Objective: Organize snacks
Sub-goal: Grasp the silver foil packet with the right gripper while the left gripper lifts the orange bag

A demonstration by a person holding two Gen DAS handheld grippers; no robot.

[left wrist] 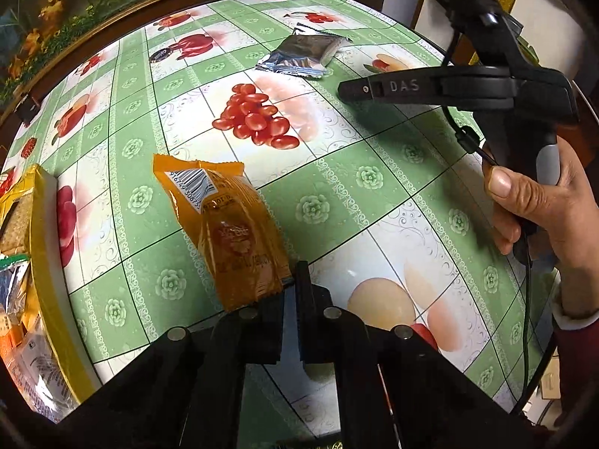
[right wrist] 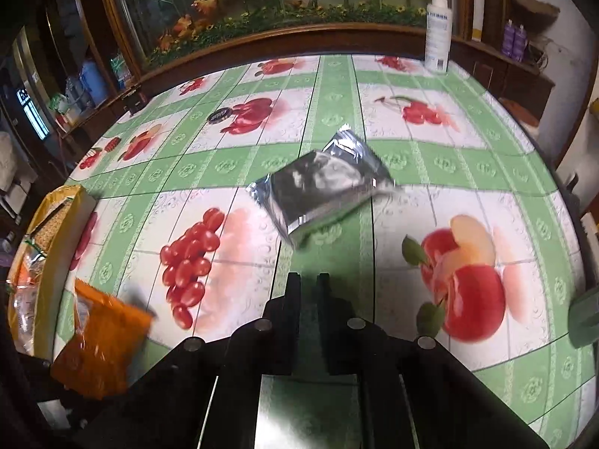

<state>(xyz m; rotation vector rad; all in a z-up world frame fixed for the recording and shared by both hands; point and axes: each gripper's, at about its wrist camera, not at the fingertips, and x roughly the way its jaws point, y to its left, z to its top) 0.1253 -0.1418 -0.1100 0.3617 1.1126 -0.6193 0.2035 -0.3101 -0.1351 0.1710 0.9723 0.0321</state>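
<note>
An orange snack packet (left wrist: pixel 232 232) lies slanted over the fruit-print tablecloth, barcode end away from me. My left gripper (left wrist: pixel 292 280) is shut on its near sealed edge. In the right wrist view the same orange packet (right wrist: pixel 101 336) looks blurred at the lower left and casts a shadow on the cloth. A silver foil packet (right wrist: pixel 318 191) lies flat near the table's middle, a short way ahead of my right gripper (right wrist: pixel 309 280). Its fingers stand close together with nothing between them. From the left wrist view the right gripper (left wrist: pixel 344 89) hovers just short of the silver packet (left wrist: pixel 299 56).
A yellow box (left wrist: pixel 41 262) holding several snack packs sits at the table's left edge, also seen as the yellow box (right wrist: pixel 56 247). A white bottle (right wrist: pixel 438 30) stands at the far edge. A small black disc (right wrist: pixel 221 115) lies beyond. A hand (left wrist: pixel 543 205) grips the right tool.
</note>
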